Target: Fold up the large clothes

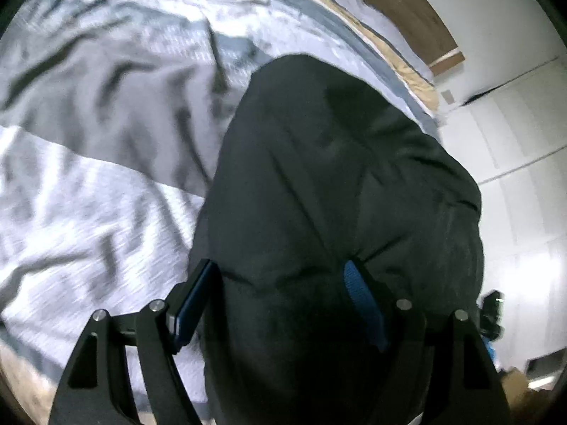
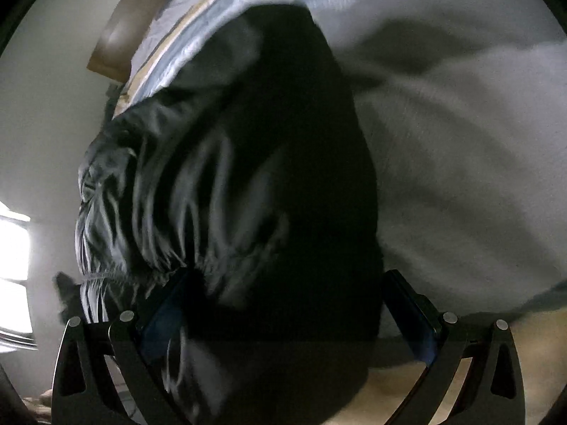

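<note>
Biggest risk here: the bulky black fabric garment is slipping out of one tool while it's being carried over the bed, since the wad looks thick and slick, so the fold could be landing crooked. The left tool is standing wide with the bunched cloth filling the gap between its blue pads. The right tool is spread the same way around a gathered, ribbed edge. Ahead of both tools, the garment is draping over the wrinkled grey-white bedding.
</note>
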A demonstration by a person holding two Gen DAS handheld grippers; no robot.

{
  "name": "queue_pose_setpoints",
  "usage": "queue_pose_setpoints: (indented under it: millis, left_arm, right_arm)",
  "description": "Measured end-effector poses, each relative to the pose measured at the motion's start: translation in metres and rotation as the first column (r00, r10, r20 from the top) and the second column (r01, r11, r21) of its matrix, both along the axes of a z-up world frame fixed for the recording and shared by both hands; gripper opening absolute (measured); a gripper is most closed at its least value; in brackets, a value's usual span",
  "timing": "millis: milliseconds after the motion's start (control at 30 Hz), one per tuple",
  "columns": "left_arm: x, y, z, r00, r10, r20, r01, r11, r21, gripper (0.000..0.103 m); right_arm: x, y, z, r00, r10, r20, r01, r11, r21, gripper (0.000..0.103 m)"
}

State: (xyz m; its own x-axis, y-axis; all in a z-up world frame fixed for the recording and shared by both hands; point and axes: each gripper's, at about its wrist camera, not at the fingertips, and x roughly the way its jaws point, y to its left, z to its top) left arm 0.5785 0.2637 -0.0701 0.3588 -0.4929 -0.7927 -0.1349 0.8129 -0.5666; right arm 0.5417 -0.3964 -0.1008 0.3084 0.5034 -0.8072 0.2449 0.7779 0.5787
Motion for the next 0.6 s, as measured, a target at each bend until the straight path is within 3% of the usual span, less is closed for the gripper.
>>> queue_pose_setpoints:
  millis: [167, 333, 500, 600]
  left_arm:
    - [0.024, 0.006, -0.039, 0.997, -0.056, -0.060, 0.045, 0.986, -0.163, 0.088]
    - [0.034, -0.003, -0.071, 0.993, -0.082, -0.085, 0.045, 0.929, -0.369, 0.097]
    - [0.037, -0.023, -0.074, 0.992, -0.114, -0.055, 0.079, 0.897, -0.435, 0.099]
    - [0.041, -0.033, -0.083, 0.991, -0.114, -0.072, 0.072, 0.898, -0.434, 0.103]
  right_arm:
    - [0.017, 0.004, -0.036, 0.999, 0.025, -0.027, -0.021, 0.990, 0.141, 0.103]
    - [0.035, 0.018, -0.053, 0.996, 0.083, -0.019, -0.077, 0.973, 0.218, 0.103]
    - [0.051, 0.039, -0.056, 0.988, 0.152, 0.009, -0.147, 0.940, 0.306, 0.103]
    - [0.056, 0.044, -0.066, 0.987, 0.158, 0.011, -0.154, 0.934, 0.322, 0.103]
